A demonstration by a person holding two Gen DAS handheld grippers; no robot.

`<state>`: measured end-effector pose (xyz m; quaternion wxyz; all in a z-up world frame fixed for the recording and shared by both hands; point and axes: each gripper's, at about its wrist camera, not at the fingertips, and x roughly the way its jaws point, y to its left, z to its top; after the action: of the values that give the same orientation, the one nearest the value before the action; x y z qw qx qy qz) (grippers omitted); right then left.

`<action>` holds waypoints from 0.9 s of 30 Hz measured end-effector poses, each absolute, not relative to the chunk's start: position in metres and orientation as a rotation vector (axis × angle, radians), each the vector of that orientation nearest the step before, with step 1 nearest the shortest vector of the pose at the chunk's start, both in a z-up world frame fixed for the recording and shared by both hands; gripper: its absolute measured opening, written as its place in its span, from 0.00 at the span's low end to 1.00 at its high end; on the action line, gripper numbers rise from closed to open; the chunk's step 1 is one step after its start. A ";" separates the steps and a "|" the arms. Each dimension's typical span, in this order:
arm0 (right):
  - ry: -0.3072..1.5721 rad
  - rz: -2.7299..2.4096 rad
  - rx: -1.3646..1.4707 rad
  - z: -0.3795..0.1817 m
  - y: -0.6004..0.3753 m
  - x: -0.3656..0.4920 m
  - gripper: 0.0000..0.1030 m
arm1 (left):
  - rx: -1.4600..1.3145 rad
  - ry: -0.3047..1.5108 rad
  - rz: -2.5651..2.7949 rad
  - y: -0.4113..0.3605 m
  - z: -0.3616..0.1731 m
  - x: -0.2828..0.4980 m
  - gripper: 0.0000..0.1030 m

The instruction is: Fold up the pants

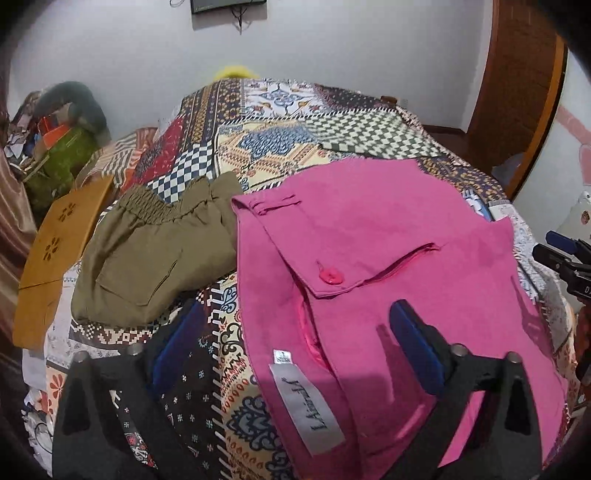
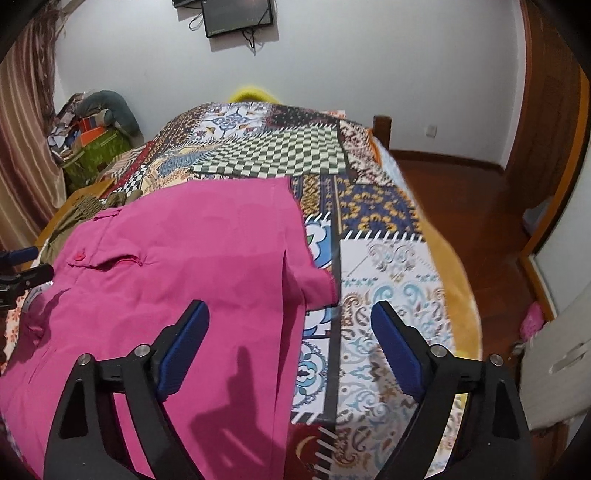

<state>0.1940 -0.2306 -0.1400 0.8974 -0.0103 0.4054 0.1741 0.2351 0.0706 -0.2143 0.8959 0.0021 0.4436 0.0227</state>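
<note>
Left wrist view, left to right. At 9 o'clock, a wooden board (image 1: 55, 254) with flower cut-outs, off the bed's edge. Above it, at 10 o'clock, a green box (image 1: 64, 162) among clutter by the wall. Just right of the board, folded olive shorts (image 1: 147, 251) on the patchwork bedspread (image 1: 266, 147), elastic waistband toward 12 o'clock. Touching the shorts' right edge, pink pants (image 1: 406, 229) spread flat from centre toward 4 o'clock, with a buttoned pocket flap near centre and a white label at 6 o'clock. Left gripper (image 1: 291, 343) at 6 o'clock, jaws spread wide and empty: left finger over bare bedspread, right finger over pink cloth, the pants' left edge between them, nothing pinched. At 3 o'clock, the tip of the right gripper (image 1: 565, 254). At 1 o'clock, a wooden door (image 1: 517, 92).

Right wrist view, left to right. Striped curtain (image 2: 22, 147) at 9 o'clock. Pink pants (image 2: 184, 258) filling centre to 8 o'clock, right edge running down toward 6 o'clock. Right gripper (image 2: 290, 325) at 6 o'clock, jaws wide apart and empty: left finger over the pants, right finger over bedspread (image 2: 388, 258), the pants' edge between them, unclamped. Wall screen (image 2: 238, 16) at 12 o'clock. Wood floor (image 2: 461, 192) at 3 o'clock.
</note>
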 end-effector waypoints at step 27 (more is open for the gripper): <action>0.973 0.496 0.037 -0.188 -0.211 0.220 0.31 | -0.134 1.087 -0.088 0.070 -0.235 0.251 0.33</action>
<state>0.2203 -0.2114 -0.1879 0.8544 0.0176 0.4627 0.2358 0.2514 0.0703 -0.2355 0.8529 -0.0639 0.5164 -0.0420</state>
